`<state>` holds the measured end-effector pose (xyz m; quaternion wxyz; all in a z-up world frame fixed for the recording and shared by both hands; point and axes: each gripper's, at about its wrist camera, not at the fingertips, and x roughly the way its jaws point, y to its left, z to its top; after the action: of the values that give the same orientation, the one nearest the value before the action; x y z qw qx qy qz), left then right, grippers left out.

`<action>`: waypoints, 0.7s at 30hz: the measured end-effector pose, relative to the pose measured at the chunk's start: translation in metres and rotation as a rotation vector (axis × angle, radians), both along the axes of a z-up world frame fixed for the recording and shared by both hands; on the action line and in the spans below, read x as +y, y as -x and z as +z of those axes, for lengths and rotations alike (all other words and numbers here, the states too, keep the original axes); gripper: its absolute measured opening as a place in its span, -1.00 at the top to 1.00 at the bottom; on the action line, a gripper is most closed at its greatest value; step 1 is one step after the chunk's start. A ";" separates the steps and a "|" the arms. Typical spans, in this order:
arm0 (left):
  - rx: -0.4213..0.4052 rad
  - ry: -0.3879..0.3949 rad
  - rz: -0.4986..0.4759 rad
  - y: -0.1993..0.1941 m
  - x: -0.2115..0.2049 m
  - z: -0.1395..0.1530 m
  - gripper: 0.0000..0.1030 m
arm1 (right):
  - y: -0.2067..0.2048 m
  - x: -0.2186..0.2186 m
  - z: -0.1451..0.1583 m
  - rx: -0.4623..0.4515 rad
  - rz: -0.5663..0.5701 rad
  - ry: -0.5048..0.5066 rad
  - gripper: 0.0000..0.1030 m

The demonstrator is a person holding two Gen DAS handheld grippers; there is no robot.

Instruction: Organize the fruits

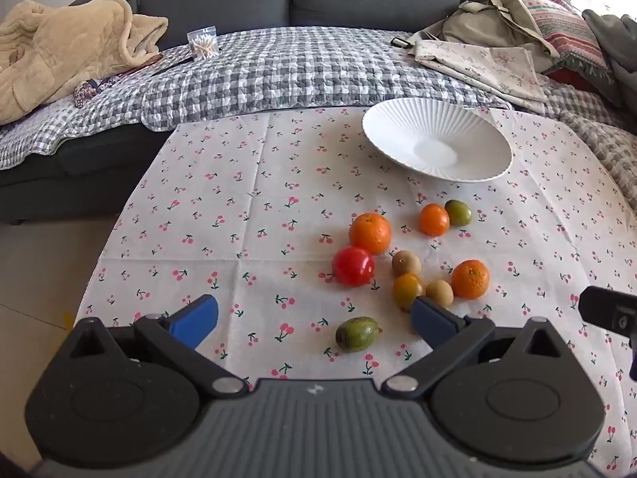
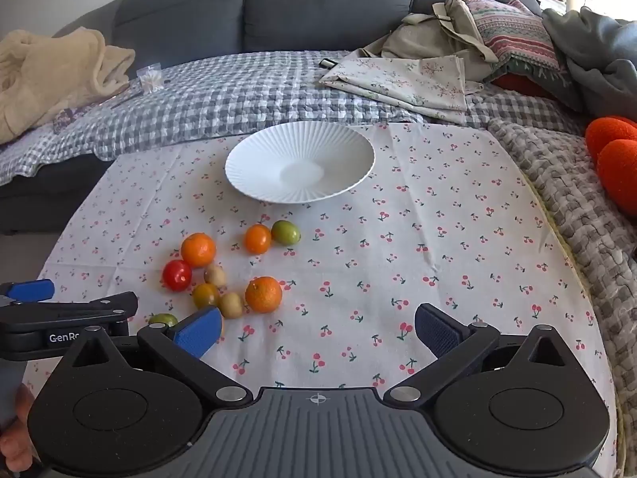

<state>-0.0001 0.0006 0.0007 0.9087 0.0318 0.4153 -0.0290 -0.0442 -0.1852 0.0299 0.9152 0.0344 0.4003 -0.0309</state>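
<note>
On the tabletop [image 1: 247, 183], under a cherry-print cloth, a white ribbed plate [image 1: 398, 123] sits at the far side, nothing in it. Fruits lie loose nearer than the plate — two oranges [image 1: 370, 232], a red tomato [image 1: 353, 265], a small orange fruit [image 1: 434, 219] touching a green one [image 1: 458, 212], two brown round fruits [image 1: 406, 263], a yellow-green one [image 1: 407, 289], and a green fruit [image 1: 357, 334] nearest of all. Left gripper [image 1: 314, 314]: jaws released, spread wide, nothing between them, green fruit just ahead. Right gripper [image 2: 318, 328]: jaws likewise spread and unloaded, to the right of the cluster.
</note>
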 end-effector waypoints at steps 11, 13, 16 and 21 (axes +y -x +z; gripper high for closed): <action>0.000 -0.007 -0.027 0.004 -0.001 -0.011 -0.99 | 0.000 0.007 -0.001 -0.011 -0.001 0.051 -1.00; 0.006 -0.022 -0.030 0.002 -0.006 -0.006 -0.99 | 0.000 0.006 0.000 -0.013 -0.003 0.052 -1.00; 0.006 -0.021 -0.027 0.002 -0.005 -0.005 -0.99 | 0.001 0.004 0.001 -0.018 -0.007 0.042 -1.00; 0.007 -0.024 -0.032 0.002 -0.005 -0.004 -0.99 | 0.001 0.004 -0.001 -0.016 -0.008 0.036 -1.00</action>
<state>-0.0018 -0.0045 -0.0037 0.9061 0.0492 0.4183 -0.0387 -0.0452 -0.1813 0.0294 0.9188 0.0196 0.3921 -0.0414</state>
